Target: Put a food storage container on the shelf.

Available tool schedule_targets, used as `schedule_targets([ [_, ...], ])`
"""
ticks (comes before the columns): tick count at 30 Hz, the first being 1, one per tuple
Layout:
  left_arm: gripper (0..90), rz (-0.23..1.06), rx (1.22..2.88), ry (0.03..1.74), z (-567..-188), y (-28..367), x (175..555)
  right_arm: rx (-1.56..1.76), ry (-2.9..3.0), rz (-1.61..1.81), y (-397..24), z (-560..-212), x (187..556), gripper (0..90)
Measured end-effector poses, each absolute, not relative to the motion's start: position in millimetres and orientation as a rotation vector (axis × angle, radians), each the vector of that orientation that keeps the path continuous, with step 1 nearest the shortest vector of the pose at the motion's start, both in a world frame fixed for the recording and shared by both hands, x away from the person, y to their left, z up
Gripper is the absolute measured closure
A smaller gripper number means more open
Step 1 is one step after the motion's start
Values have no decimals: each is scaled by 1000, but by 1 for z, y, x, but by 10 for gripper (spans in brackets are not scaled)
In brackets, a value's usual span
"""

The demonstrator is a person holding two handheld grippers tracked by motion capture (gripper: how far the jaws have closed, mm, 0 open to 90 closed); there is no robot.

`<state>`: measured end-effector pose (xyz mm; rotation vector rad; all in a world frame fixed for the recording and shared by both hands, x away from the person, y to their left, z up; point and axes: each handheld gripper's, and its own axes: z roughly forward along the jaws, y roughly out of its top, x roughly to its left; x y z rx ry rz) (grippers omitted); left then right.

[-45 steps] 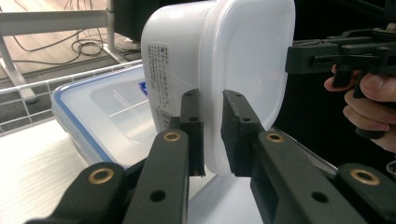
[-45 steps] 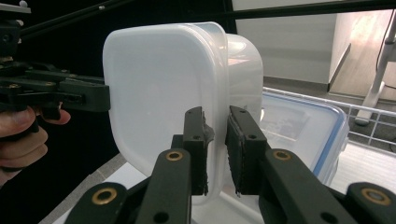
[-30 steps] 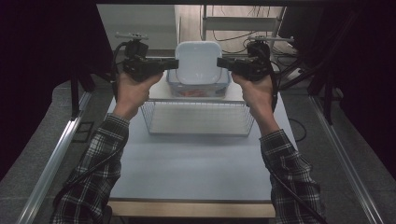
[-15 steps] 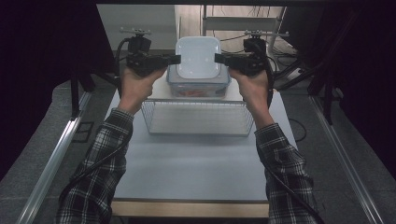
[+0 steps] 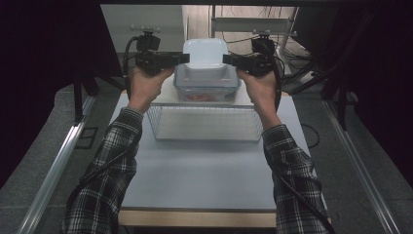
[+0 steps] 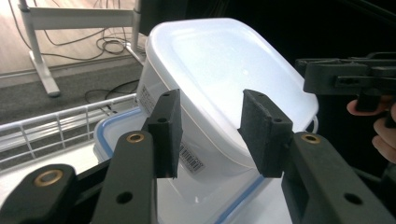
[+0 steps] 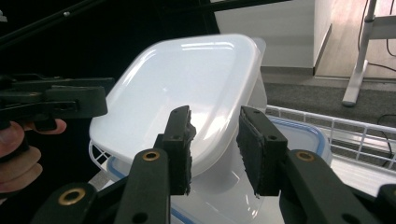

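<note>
At the far end of the table [image 5: 204, 180], seen from above, the left gripper [image 5: 181, 59] and the right gripper [image 5: 228, 60] flank a white tub [image 5: 205, 54] that sits upturned on a blue-rimmed box [image 5: 207, 90], just beyond a wire basket [image 5: 204, 124]. In the left gripper view the jaws have just been opening and stand partly apart with the tub's edge [image 6: 219, 79] between the pads [image 6: 169, 133] — no pad pressing on it that I can see — while the box [image 6: 112, 137] lies below. In the right gripper view the jaws have likewise been opening, the pads [image 7: 181, 149] parted around the rim of the tub [image 7: 177, 88] — with the left gripper [image 7: 100, 100] across from it.
</note>
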<state>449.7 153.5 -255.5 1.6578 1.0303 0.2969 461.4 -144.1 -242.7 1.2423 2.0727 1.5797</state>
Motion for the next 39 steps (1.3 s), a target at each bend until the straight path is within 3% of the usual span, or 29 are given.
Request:
schedule_targets([
  [13,571,274,1695,1018,-252,150,450,1235,2093,1551,-141,-239,457,634],
  [24,489,282,1670,1004,-248,153,446,1229,2090,1577,-143,-237,455,600],
  [30,390,307,1685,980,-247,156,438,1181,2087,1599,-148,-236,448,498],
  [39,153,330,1726,917,-258,159,425,1067,2129,1615,-156,-246,440,289],
])
